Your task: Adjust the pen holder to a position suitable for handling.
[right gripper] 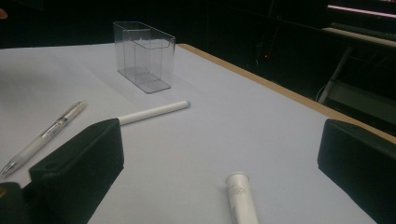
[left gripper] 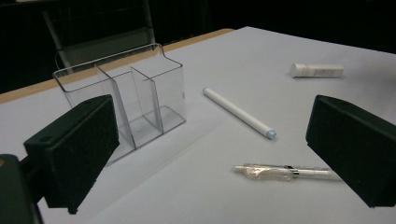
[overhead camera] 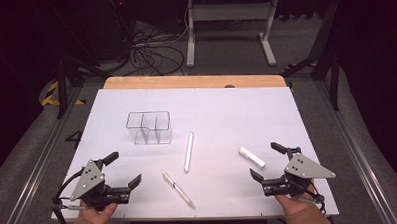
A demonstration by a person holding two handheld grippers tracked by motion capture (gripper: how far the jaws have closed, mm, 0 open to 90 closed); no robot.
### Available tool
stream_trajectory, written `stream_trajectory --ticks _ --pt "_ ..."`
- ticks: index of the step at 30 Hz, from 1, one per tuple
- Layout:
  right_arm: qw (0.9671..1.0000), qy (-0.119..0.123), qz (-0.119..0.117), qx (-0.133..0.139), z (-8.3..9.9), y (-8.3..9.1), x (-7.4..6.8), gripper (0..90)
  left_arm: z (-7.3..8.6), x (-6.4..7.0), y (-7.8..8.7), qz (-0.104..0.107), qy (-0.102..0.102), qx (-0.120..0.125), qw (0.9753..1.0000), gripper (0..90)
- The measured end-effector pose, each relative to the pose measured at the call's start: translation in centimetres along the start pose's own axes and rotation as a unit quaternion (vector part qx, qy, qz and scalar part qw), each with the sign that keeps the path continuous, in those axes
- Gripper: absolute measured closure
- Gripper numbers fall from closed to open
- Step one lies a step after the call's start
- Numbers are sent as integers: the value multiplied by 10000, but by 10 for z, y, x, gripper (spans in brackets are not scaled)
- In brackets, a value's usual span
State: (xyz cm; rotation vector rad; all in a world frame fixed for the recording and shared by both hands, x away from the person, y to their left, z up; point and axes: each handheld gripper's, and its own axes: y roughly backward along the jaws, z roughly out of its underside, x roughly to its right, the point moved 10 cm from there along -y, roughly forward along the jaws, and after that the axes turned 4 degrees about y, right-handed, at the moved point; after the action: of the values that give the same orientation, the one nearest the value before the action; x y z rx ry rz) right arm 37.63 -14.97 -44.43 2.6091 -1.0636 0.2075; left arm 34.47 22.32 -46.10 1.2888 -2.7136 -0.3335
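The short white tube [overhead camera: 251,156] lies lower right, slanted, just left of the right gripper [overhead camera: 268,162]. Both it and the left gripper [overhead camera: 122,168] stand spread, empty.

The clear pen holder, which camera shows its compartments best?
The left gripper view: the clear pen holder stands close, its dividers plain and every compartment empty. The high view shows it small from above; the right gripper view shows it farther off, end-on.
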Motion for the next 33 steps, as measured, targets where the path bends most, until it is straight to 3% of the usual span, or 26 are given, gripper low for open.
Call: stream_trajectory --ticks 33 --pt "9999 -6 -72 -116 -3 -1 -6 31 0 -1 0 -76 -19 -23 10000 51"
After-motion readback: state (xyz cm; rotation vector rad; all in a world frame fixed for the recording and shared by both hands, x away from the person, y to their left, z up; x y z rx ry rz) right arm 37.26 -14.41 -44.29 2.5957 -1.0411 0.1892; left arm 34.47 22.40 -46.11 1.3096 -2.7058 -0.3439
